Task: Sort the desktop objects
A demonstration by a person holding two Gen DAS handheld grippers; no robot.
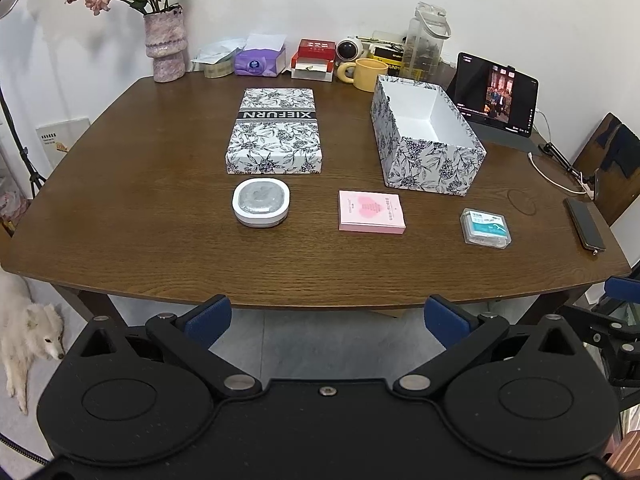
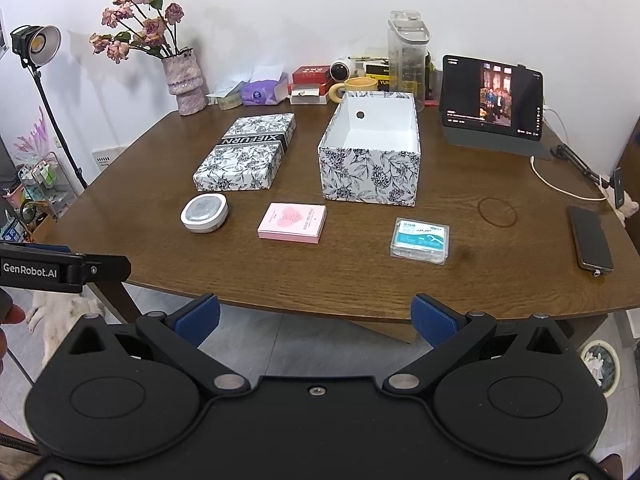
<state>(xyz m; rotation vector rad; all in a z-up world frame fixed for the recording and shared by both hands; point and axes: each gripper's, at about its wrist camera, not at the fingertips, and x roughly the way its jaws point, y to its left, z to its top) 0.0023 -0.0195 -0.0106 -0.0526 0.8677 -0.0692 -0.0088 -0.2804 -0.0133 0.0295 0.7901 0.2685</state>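
Both the left gripper (image 1: 327,316) and the right gripper (image 2: 316,316) hang off the worktop's (image 1: 160,216) near edge, jaws spread wide and empty. Nearest that edge lie a white round case (image 1: 261,202), a pink card box (image 1: 371,212) and a clear floss-pick box (image 1: 485,228). Behind them the floral lid (image 1: 276,130) lies left of the open floral box (image 1: 430,160)

Looks like I'm in somebody's home: wooden table (image 1: 160,216), roses in a vase (image 1: 166,46) far left, mug (image 1: 370,74), dog (image 1: 28,332) on the floor.
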